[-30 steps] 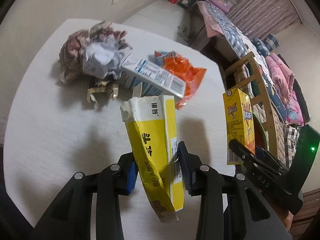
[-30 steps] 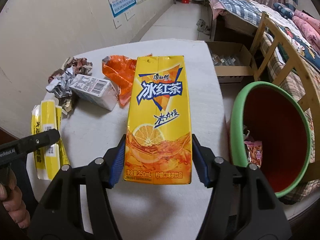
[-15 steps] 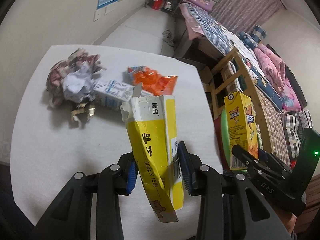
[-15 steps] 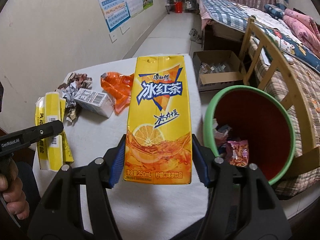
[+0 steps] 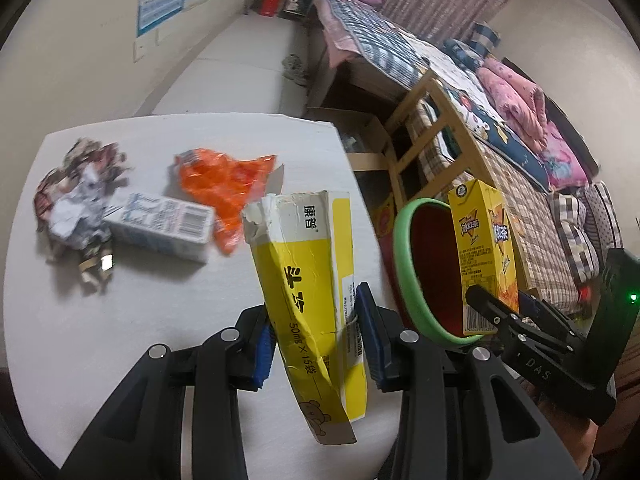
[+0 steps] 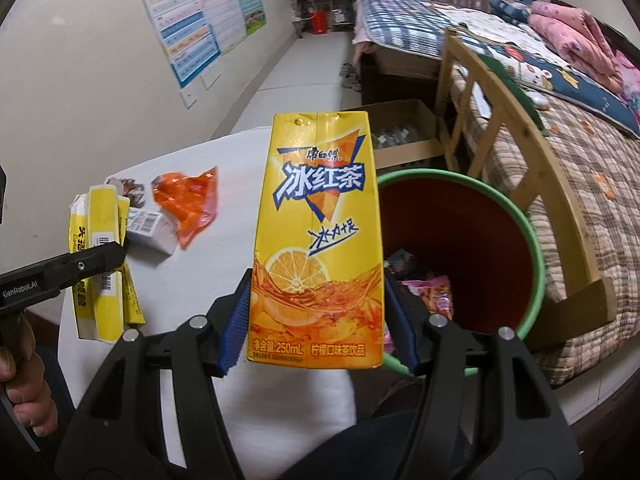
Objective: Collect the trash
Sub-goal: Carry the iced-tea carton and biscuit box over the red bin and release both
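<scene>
My left gripper [image 5: 316, 340] is shut on a torn yellow and white medicine box [image 5: 308, 276], held above the white table [image 5: 80, 340] near its right edge. My right gripper [image 6: 316, 324] is shut on a yellow iced tea carton [image 6: 316, 236], held upright beside the green-rimmed red bin [image 6: 532, 240]; the bin [image 5: 404, 264] and carton [image 5: 484, 252] also show in the left wrist view. On the table lie a white milk carton [image 5: 160, 228], an orange wrapper [image 5: 224, 184] and crumpled paper [image 5: 76, 192].
The bin holds some wrappers [image 6: 428, 292]. A wooden bed frame [image 6: 500, 92] with bedding stands right of the bin. A cardboard box [image 6: 404, 132] sits on the floor behind the table. Posters [image 6: 200, 16] hang on the left wall.
Both grippers have pulled back and swung right toward the bin with their boxes still held. The bin now shows in the left wrist view, and the table trash looks farther away.
</scene>
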`<state>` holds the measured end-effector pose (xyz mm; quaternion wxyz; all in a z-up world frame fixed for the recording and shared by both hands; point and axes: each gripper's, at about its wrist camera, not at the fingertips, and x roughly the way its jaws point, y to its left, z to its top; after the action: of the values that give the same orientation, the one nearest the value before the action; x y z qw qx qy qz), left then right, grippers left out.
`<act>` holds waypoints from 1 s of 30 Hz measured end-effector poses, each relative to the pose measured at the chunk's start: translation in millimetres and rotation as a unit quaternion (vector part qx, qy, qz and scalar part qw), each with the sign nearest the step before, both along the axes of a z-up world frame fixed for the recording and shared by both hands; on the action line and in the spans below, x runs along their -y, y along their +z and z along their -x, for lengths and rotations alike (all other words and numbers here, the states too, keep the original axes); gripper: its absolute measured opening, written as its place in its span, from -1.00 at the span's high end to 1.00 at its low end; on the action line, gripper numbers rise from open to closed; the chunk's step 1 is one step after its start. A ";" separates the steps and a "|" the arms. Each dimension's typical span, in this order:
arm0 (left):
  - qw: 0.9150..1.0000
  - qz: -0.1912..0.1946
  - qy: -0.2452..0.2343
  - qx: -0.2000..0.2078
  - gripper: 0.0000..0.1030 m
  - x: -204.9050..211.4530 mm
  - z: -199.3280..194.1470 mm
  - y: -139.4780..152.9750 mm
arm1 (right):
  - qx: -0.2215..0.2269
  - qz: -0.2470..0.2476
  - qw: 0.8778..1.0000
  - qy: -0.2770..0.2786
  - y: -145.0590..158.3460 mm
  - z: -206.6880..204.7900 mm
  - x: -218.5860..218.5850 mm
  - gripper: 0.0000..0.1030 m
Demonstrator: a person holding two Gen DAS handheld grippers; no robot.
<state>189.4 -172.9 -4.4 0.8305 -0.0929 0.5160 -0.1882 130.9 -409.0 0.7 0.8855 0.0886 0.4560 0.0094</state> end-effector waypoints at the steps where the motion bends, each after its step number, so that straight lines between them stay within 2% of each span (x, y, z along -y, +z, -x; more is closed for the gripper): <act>1: 1.000 0.001 -0.003 0.000 0.33 5.9 -1.3 0.2 | -0.001 0.001 1.000 -0.003 -0.4 -0.5 4.4 -0.14; 15: 0.996 0.017 -0.083 0.000 0.33 90.3 -17.5 1.4 | -0.008 0.003 0.998 -0.065 -8.4 1.8 75.6 -0.14; 30: 0.990 0.026 -0.136 -0.016 0.32 171.5 -30.6 -10.8 | -0.023 -0.014 0.995 -0.099 -29.0 5.9 120.2 -0.14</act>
<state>220.0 -344.4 -15.2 0.7858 -0.0459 0.5325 -0.3113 125.0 -529.2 -28.3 0.8700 0.1455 0.4652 -0.0740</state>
